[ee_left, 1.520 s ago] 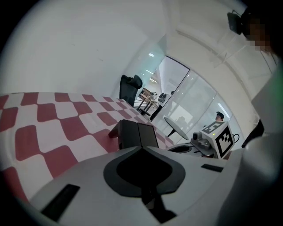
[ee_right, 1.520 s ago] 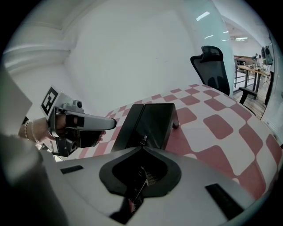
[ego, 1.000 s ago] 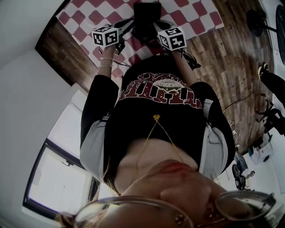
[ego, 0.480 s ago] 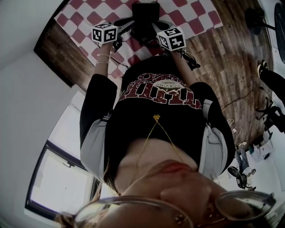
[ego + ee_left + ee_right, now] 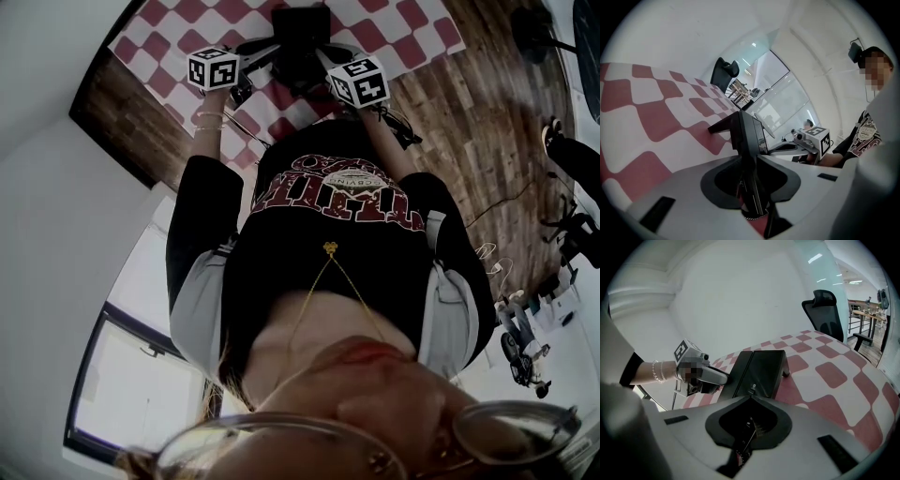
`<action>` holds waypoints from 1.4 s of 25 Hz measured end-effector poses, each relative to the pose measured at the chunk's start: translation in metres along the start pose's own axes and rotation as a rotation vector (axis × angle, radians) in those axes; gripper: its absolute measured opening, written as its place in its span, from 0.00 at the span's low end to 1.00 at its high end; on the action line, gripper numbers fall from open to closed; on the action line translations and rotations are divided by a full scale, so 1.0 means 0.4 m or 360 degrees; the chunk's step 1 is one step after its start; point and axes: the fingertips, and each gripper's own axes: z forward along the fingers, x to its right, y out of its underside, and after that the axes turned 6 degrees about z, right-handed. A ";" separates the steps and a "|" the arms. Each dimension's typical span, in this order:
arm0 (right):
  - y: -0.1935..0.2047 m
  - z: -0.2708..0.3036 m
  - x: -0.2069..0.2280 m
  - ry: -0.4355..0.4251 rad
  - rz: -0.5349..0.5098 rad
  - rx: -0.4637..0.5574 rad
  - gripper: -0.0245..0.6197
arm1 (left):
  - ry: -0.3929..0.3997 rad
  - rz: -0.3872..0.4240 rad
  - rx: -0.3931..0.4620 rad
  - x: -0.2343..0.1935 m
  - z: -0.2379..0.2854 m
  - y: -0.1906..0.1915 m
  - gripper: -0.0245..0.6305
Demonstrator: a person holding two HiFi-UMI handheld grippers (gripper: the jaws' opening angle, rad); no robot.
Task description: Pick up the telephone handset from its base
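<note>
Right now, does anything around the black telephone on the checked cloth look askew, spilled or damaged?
Nothing stands out. The black box-shaped telephone sits propped on its stand on the red-and-white checked cloth, which lies flat. No spill or damage shows in any view.

My table point(image 5: 862, 399) wears a red-and-white checkered cloth point(image 5: 825, 371) (it hides all the top that I can see). On the cloth stands only the black telephone point(image 5: 761, 369), at twelve o'clock from me.

White walls point(image 5: 740, 287) — wood floor point(image 5: 487, 103), black office chair point(image 5: 828, 310).
</note>
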 end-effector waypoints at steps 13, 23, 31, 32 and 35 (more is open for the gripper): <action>-0.004 -0.002 0.000 0.0000 0.0022 0.0013 0.07 | 0.0119 -0.0041 0.0041 0.006 0.039 -0.017 0.21; -0.007 -0.001 0.003 0.0008 0.0020 0.0024 0.07 | -0.0075 0.0037 0.0010 0.014 0.047 -0.023 0.22; -0.010 0.005 0.005 0.0014 0.0006 0.0029 0.07 | -0.0269 0.0060 0.0006 0.027 0.040 -0.027 0.22; -0.010 0.006 0.005 0.0014 0.0004 0.0029 0.07 | -0.0278 0.0062 0.0011 0.029 0.038 -0.028 0.22; -0.009 0.005 0.004 0.0016 -0.0005 0.0026 0.07 | -0.0299 0.0081 0.0031 0.039 0.034 -0.030 0.22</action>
